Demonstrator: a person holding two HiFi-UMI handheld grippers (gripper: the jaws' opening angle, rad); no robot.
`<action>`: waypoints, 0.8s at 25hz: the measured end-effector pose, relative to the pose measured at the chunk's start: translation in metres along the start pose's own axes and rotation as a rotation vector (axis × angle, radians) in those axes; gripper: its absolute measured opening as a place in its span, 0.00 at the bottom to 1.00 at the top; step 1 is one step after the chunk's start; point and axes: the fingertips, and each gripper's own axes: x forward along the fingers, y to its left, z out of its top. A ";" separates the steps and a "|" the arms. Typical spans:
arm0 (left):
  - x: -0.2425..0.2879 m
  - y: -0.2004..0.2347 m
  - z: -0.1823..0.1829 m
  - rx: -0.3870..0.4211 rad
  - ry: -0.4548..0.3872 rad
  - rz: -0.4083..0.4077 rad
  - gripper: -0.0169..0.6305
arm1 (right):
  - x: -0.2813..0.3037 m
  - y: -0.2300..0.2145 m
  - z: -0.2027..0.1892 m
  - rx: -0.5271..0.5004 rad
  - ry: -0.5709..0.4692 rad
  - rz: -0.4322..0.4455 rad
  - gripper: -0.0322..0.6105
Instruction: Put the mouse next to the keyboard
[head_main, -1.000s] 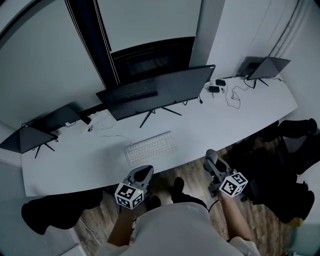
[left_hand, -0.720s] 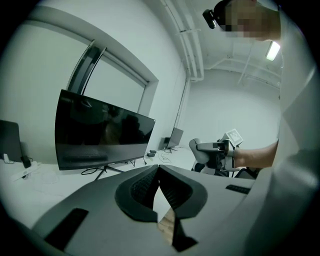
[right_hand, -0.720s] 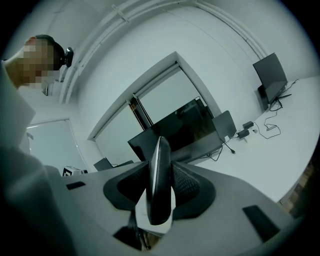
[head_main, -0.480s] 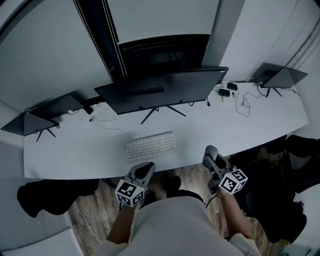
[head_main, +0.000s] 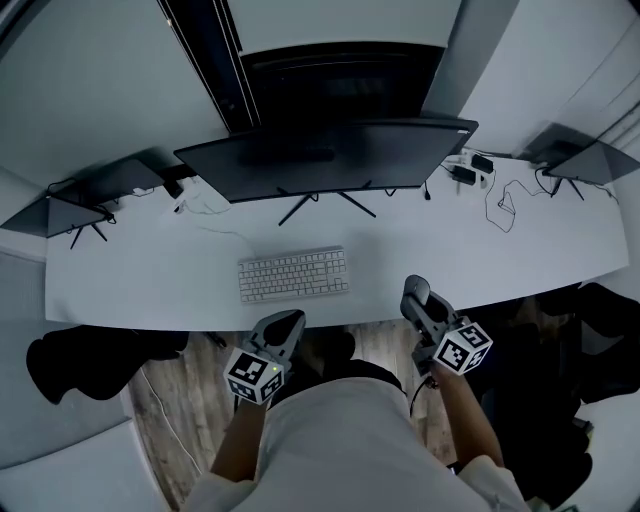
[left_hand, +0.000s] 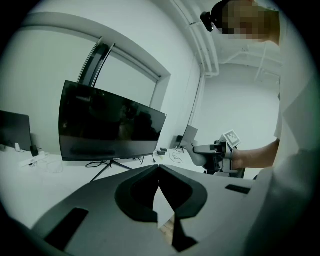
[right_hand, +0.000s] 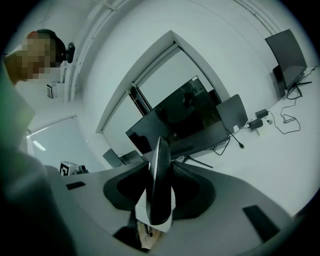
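Right tool (right_hand: 159, 196) clenched on the dark mouse (right_hand: 160, 170), which stands on edge between its jaws, held in the air at the front edge of the tabletop (head_main: 150, 290), to the right of the keyboard (head_main: 293, 274) and apart from it. Left tool (left_hand: 159, 174) closed, jaws meeting, nothing between them, just off the front edge. Keyboard lies mid-tabletop near the front edge, before the monitor (head_main: 320, 160).

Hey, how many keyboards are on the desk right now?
1. The white keyboard lies on the desk near its front edge, in front of the big monitor. The monitor could hide another behind it.
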 end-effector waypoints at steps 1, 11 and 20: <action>0.002 0.000 -0.001 -0.004 0.003 0.007 0.05 | 0.002 -0.003 -0.001 0.001 0.011 0.004 0.28; 0.004 0.012 -0.012 -0.051 0.023 0.067 0.05 | 0.031 -0.025 -0.004 -0.001 0.106 0.021 0.28; 0.019 0.033 -0.024 -0.086 0.048 0.050 0.05 | 0.064 -0.036 -0.012 -0.016 0.180 0.005 0.28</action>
